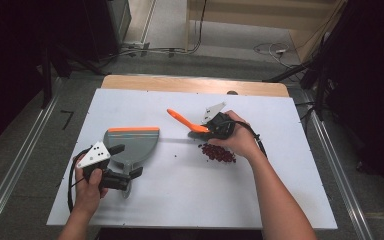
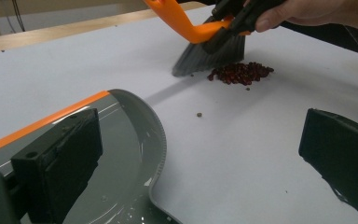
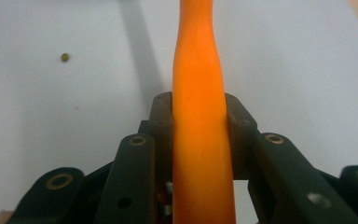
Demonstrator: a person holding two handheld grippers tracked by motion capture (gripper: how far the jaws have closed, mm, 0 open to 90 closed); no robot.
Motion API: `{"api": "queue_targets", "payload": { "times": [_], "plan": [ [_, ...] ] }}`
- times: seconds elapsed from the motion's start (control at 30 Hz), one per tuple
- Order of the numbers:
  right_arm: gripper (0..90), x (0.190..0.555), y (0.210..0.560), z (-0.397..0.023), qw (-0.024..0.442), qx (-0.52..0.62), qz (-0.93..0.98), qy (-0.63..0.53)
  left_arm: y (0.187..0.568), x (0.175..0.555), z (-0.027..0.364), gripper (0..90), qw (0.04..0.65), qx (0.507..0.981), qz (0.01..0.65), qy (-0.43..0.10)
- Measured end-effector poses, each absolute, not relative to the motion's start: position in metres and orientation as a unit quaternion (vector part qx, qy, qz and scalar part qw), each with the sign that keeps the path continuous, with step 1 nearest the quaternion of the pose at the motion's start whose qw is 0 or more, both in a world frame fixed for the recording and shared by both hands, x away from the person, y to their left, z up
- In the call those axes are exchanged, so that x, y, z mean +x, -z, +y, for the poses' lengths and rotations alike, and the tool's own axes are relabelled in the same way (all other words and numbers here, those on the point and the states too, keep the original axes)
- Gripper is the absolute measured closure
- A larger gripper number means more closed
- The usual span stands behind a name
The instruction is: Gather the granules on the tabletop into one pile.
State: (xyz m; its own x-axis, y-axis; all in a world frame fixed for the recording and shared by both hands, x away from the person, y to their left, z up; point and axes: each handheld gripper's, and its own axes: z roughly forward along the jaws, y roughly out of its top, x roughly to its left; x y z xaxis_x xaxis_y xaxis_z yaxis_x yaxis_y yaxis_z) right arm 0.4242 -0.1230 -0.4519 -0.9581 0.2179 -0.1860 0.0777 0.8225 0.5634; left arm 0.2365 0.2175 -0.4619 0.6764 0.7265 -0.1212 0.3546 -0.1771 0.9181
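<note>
A grey dustpan (image 1: 132, 141) with an orange front lip lies flat on the white board, left of centre. My left gripper (image 1: 127, 160) stands open at the pan's near end, one jaw over the pan (image 2: 130, 154) and the other over bare board. My right gripper (image 1: 215, 127) is shut on the orange handle (image 3: 199, 93) of a small brush (image 2: 186, 23). The brush's grey bristles (image 2: 209, 55) touch the board beside a pile of dark red beans (image 1: 219, 152), which also shows ahead of the left gripper (image 2: 240, 73).
The white board (image 1: 190, 200) covers a wooden table whose far edge (image 1: 180, 84) shows. A single stray bean (image 2: 199, 114) lies between pan and pile. Cables (image 1: 270, 49) and dark stands surround the table on the floor.
</note>
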Motion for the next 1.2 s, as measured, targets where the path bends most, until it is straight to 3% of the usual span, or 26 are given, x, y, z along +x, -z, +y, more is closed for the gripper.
{"api": "queue_targets", "payload": {
  "times": [0.27,0.4,0.6,0.77,1.2],
  "plan": [
    [68.2,0.396,0.417,-0.123,0.136,0.123,0.927,-0.327,0.461,0.236,0.217,0.0,0.532,0.745,0.362,-0.176],
    [68.2,0.365,0.412,-0.097,0.057,0.272,0.896,-0.347,0.461,0.237,0.217,0.0,0.531,0.745,0.363,-0.176],
    [68.2,0.345,0.453,-0.053,-0.014,0.344,0.871,-0.351,0.461,0.236,0.215,0.0,0.527,0.75,0.358,-0.177],
    [68.2,0.353,0.464,-0.053,0.004,0.389,0.857,-0.339,0.46,0.235,0.217,0.0,0.529,0.749,0.358,-0.178],
    [68.3,0.367,0.461,-0.129,0.057,0.452,0.825,-0.333,0.46,0.236,0.214,0.0,0.528,0.749,0.358,-0.177]
  ]
}}
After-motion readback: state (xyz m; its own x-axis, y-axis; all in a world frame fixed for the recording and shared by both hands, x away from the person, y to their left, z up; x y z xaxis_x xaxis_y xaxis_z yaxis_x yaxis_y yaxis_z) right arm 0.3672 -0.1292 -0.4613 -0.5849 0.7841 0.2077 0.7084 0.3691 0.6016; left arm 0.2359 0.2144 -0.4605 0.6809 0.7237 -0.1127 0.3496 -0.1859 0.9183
